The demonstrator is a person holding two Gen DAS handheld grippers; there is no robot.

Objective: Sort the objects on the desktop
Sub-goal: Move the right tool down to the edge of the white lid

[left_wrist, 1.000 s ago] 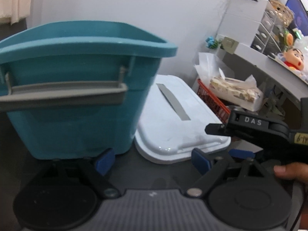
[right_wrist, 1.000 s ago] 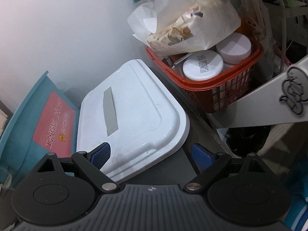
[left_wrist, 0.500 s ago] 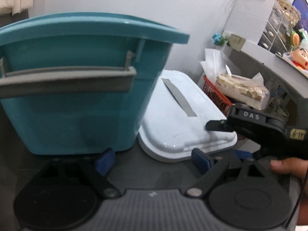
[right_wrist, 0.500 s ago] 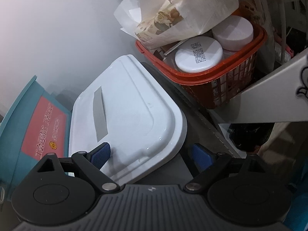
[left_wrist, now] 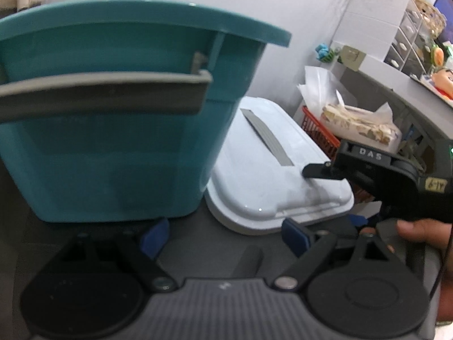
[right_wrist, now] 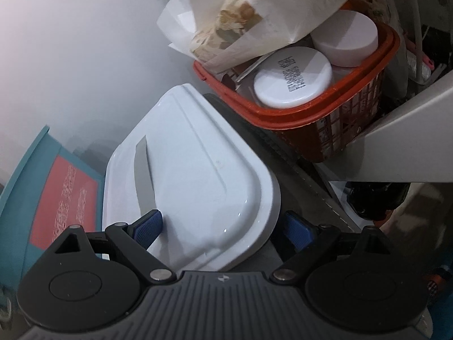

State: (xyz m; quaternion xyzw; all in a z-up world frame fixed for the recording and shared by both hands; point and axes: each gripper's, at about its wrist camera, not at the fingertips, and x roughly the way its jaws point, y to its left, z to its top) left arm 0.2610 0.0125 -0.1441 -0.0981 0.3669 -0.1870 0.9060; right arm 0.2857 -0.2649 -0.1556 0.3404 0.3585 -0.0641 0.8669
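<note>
A white lidded box [right_wrist: 192,175] with a grey strip lies on the dark surface, between a teal bin [right_wrist: 17,198] and a red basket [right_wrist: 325,113]. My right gripper [right_wrist: 223,226] is open, and the box's near corner sits between its blue pads; whether they touch it I cannot tell. In the left wrist view the teal bin [left_wrist: 113,147] with its grey handle [left_wrist: 107,93] stands close ahead on the left. My left gripper [left_wrist: 223,235] is open and holds nothing, low in front of the bin and the white box [left_wrist: 269,175]. One black finger [left_wrist: 314,171] of the right gripper reaches over the box.
The red basket holds two white jar lids [right_wrist: 291,82] and a paper bag [right_wrist: 254,14]. A grey desk edge [left_wrist: 396,90] with drawer units [left_wrist: 396,36] rises at the right. A person's hand [left_wrist: 419,229] holds the right gripper. The wall is right behind the bin and the box.
My right gripper has moved forward, and the white box's corner has come in between its fingers. The left gripper has drawn closer to the teal bin, which now fills more of its view.
</note>
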